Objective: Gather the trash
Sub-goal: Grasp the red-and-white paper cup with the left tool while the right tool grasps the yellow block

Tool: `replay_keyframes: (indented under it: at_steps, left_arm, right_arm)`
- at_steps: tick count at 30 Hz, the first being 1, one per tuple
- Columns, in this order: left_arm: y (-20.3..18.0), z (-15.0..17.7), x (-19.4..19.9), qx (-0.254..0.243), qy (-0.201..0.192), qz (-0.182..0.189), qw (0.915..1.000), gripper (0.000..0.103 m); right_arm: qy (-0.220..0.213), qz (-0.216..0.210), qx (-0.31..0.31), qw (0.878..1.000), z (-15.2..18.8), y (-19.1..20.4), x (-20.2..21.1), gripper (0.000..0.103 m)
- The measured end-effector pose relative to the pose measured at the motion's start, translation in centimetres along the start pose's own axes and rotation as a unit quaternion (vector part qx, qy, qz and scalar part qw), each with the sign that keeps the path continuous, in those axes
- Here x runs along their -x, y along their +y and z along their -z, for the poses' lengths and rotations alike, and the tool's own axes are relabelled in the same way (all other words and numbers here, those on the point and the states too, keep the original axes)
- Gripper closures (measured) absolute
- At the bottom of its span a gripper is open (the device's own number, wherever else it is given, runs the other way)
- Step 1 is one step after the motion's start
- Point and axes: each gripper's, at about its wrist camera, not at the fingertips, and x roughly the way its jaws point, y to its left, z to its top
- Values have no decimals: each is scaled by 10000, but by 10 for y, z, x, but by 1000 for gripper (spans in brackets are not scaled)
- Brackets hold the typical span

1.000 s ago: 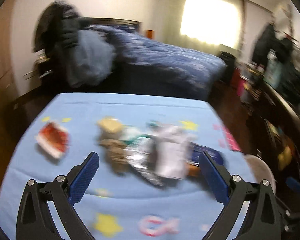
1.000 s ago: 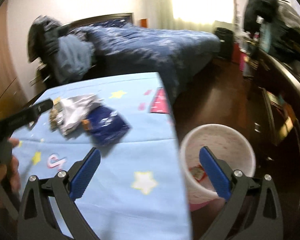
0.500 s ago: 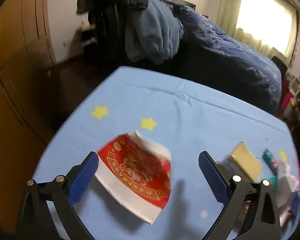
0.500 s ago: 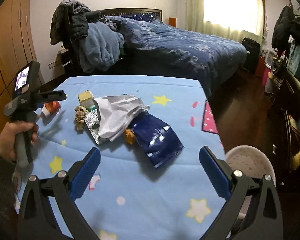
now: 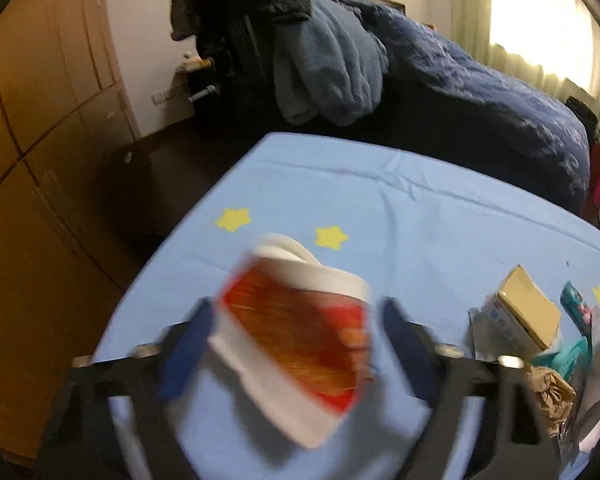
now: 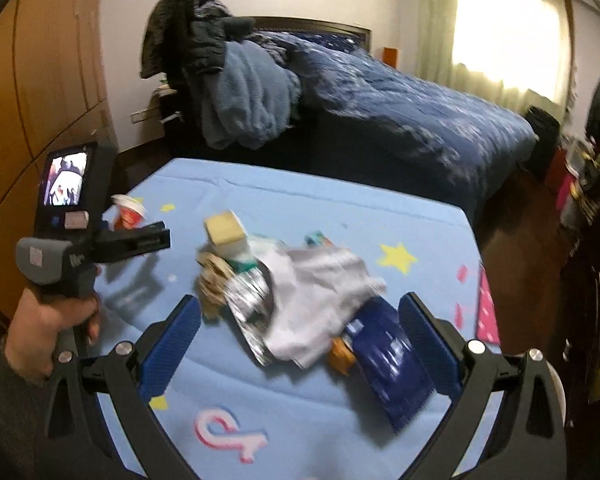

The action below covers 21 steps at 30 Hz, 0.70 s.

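Cup (image 5: pixel 300 340) red/white betw. closing left tool (image 5: pixel 296 344) pads; right tool (image 6: pixel 300 340) released.

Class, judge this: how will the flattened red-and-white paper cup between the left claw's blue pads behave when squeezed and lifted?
The flattened red-and-white paper cup is already crushed, so it probably buckles further as the closing left claw pinches it. It looks empty, so likely light. Its glossy print may slip.

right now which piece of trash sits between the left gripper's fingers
The red and white paper cup, flattened and apart from the pile. The left gripper jaws are closing around it; the other scraps, like the dark blue wrapper, lie heaped further right.
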Motion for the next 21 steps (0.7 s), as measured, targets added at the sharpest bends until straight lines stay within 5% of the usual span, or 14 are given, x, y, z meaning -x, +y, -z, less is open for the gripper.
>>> replay_keyframes:
  at_steps: [4,6,10,17,21]
  left_arm:
    - [8,-1,13,42,-295,444,9986,59]
    - [16,0,24,129,-498,624,9967,63]
    - [47,0,34,622,-649,1264,9879,63]
    - [79,2,50,935,-862,1671,9777,63]
    - [80,2,58,854,-958,1751,9762,63]
  right_arm:
    - [-33,-17,211,9998,-15,16,-15,5]
    - [-9,-18,316,9995,-23,24,-26,5]
    - [104,-60,400,9991,-36,32,-49,7]
    - [521,-64,872,9948,-58,65,-115,13]
    - [1032,9,1055,9890,-58,75,-156,35]
